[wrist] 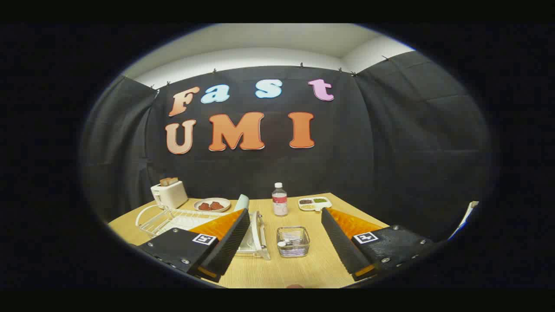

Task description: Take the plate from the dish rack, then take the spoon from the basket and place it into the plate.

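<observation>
My gripper (284, 214) is open, its two fingers spread wide above the wooden table with nothing between them. A small wire basket (293, 241) stands on the table between the fingers, and a spoon (289, 243) lies inside it. A white wire dish rack (173, 219) sits behind the left finger, partly hidden by it. A pale blue-green plate (242, 202) stands on edge in the rack, its top showing just above the left fingertip.
At the back of the table stand a white toaster (169, 193) with bread, a dish (212, 204) with two brown pieces, a clear bottle (279, 199) and a white divided tray (315, 203) of food. Bare table (299, 268) lies before the basket.
</observation>
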A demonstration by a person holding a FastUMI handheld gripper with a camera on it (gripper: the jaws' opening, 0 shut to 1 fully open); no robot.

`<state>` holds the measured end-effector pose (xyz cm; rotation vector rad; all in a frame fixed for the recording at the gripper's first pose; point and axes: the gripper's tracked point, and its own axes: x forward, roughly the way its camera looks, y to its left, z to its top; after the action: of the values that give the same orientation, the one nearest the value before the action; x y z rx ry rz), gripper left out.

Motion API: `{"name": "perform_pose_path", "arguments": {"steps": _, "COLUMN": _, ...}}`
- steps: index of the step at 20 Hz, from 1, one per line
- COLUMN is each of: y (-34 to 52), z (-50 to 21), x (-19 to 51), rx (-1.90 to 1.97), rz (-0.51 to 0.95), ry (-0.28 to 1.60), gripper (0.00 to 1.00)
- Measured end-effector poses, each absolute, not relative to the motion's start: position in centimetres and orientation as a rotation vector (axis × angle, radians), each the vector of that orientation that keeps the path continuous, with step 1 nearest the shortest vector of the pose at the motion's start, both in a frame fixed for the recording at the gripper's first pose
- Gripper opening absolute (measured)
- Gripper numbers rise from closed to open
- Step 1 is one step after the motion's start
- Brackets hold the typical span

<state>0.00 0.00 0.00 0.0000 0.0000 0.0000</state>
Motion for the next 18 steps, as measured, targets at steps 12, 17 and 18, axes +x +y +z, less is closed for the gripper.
{"name": "perform_pose_path", "arguments": {"steps": 12, "y": 3.7, "z": -0.5, "x": 1.1, "rx": 0.043, "rz": 0.067, "ry": 0.053, "gripper": 0.99}}
{"name": "perform_pose_path", "arguments": {"steps": 17, "y": 4.4, "z": -0.2, "x": 1.8, "rx": 0.043, "rz": 0.079, "ry": 0.052, "gripper": 0.99}}
{"name": "perform_pose_path", "arguments": {"steps": 18, "y": 4.6, "z": -0.2, "x": 2.0, "rx": 0.039, "rz": 0.083, "ry": 0.053, "gripper": 0.99}}
